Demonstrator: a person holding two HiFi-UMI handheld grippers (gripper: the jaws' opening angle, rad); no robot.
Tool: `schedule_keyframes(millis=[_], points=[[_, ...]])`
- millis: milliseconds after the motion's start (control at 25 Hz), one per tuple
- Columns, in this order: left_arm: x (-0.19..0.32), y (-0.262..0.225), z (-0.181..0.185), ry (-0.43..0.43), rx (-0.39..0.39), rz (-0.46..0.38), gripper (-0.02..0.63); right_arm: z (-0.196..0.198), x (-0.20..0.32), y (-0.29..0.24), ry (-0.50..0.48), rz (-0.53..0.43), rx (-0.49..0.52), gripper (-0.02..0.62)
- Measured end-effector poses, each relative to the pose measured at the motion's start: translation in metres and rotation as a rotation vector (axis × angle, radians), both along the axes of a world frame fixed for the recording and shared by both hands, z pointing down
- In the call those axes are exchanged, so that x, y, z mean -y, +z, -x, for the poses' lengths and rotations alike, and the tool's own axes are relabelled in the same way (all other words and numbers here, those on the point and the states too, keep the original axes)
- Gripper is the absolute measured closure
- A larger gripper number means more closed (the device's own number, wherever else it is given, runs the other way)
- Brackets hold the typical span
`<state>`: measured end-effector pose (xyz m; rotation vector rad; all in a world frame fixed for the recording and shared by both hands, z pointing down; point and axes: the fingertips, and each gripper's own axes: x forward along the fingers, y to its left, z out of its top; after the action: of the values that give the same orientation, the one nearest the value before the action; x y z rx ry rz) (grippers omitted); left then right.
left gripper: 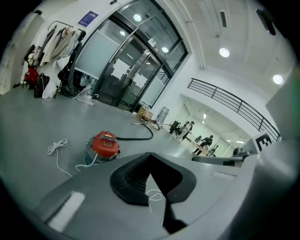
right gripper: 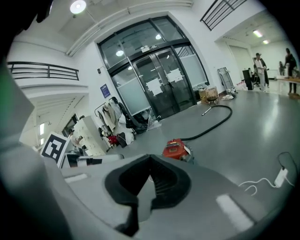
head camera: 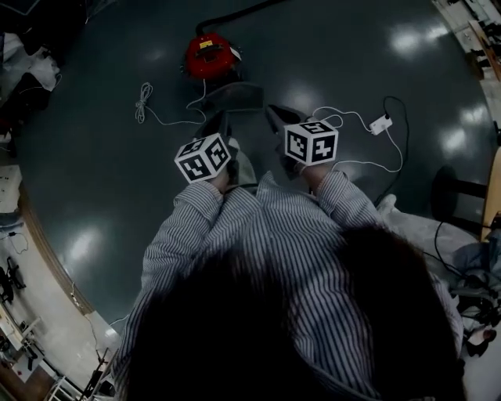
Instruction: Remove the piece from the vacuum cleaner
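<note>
The red vacuum cleaner (head camera: 208,55) stands on the dark floor ahead of me, with its black hose (head camera: 235,14) running away behind it. It also shows in the left gripper view as the vacuum cleaner (left gripper: 104,144) and in the right gripper view as the vacuum cleaner (right gripper: 174,149). My left gripper (head camera: 218,121) and right gripper (head camera: 278,117) are held side by side in the air, well short of it. The left gripper (left gripper: 150,155) is shut with nothing in it. The right gripper (right gripper: 149,158) also has its jaw tips together and holds nothing.
A coiled white cord (head camera: 143,100) lies left of the vacuum cleaner. A white adapter (head camera: 381,124) with cables lies on the floor at the right. A black stool (head camera: 454,184) stands further right. Glass doors (left gripper: 126,70) and a coat rack (left gripper: 56,42) are far behind.
</note>
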<state>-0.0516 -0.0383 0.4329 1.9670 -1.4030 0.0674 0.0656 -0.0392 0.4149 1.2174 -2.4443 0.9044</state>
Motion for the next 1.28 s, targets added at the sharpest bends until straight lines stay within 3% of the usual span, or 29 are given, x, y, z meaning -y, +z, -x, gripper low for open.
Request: schedule_keyframes(millis=[160, 280, 560, 880, 1080, 1280], points=[[0.086, -0.019, 0.030, 0.028, 0.002, -0.047, 0.604, 0.031, 0.074, -0.013, -0.006, -0.025, -0.015, 0.594], [0.120, -0.007, 0.033, 0.075, 0.043, -0.021, 0.604, 0.039, 0.105, -0.008, 0.011, -0.010, -0.024, 0.594], [0.145, 0.035, 0.036, 0.059, 0.036, 0.095, 0.604, 0.034, 0.138, 0.026, 0.013, 0.105, -0.045, 0.594], [0.158, 0.073, 0.041, 0.031, -0.028, 0.201, 0.604, 0.037, 0.163, 0.055, -0.114, 0.146, -0.050, 0.594], [0.174, 0.123, 0.038, 0.138, 0.039, 0.239, 0.603, 0.030, 0.187, 0.115, -0.152, 0.170, -0.136, 0.594], [0.184, 0.196, 0.029, 0.281, 0.155, 0.294, 0.603, 0.039, 0.198, 0.192, -0.266, 0.152, -0.247, 0.592]])
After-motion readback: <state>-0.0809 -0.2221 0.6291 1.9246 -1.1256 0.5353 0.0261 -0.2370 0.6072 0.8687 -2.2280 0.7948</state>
